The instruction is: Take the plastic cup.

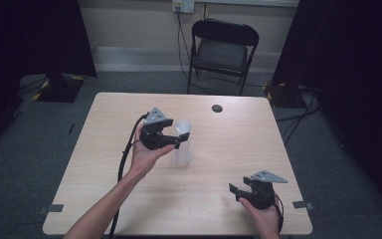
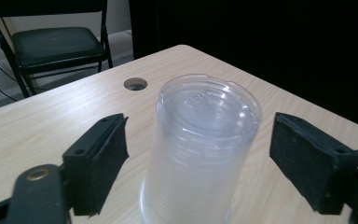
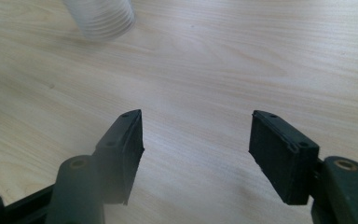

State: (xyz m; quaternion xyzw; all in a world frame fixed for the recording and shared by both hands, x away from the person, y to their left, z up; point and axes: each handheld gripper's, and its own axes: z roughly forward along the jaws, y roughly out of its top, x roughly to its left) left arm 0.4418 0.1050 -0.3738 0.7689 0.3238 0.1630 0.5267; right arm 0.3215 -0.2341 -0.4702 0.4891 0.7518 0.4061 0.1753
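Observation:
A stack of clear plastic cups stands upside down near the middle of the wooden table. My left gripper, held in a hand, reaches the stack from its left at upper height. In the left gripper view the stack rises between the two black pads, and a gap shows on each side, so my left gripper is open. My right gripper hovers low at the front right, open with nothing in it. The base of the stack appears far off in the right gripper view.
A round cable hole is set in the tabletop near the far edge. Behind the table stands a black folding chair. Dark curtains flank both sides. Cables trail from the grippers off the front edge.

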